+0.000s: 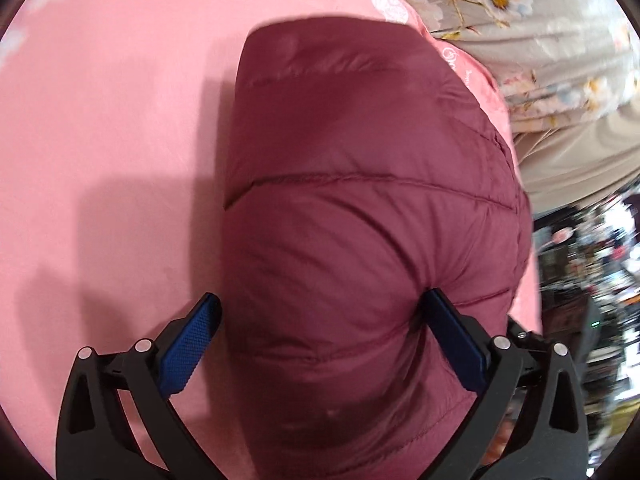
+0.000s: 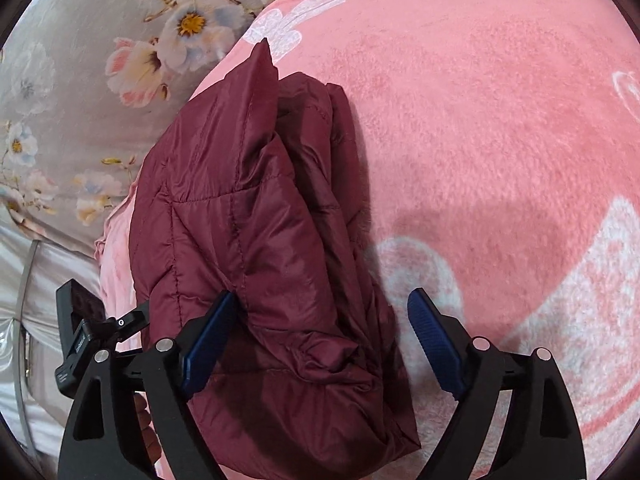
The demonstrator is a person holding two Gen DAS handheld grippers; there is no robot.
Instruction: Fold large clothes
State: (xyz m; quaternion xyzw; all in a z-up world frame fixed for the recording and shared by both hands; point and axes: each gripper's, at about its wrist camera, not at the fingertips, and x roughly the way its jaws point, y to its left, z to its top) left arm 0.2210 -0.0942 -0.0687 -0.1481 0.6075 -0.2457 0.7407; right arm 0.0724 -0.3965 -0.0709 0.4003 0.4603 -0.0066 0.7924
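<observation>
Folding looks close to its end: the jacket point(image 1: 360, 208) is a thick maroon bundle that lies on the pink blanket point(image 1: 112, 128), near the blanket's edge where a floral sheet point(image 1: 540, 40) begins. In the right wrist view the jacket point(image 2: 256, 240) shows several layers stacked along one side, with a pointed corner that sticks out at the far end.

The left gripper point(image 1: 320, 320) is spread wide, and its fingers stand on both sides of the near end of the bundle; one blue pad presses a dent into the padding, the other is beside the cloth. The right gripper point(image 2: 320, 320) is also spread wide over the near end, one pad against the fabric and the other above the blanket point(image 2: 500, 140). Neither one pinches the cloth.

My judgement is that the step in hand is the last pressing or tidying of the fold. The next move probably needs a soft push down to flatten the puffy layers, and tucking of the loose corner, because such slippery padding can spring open again.
</observation>
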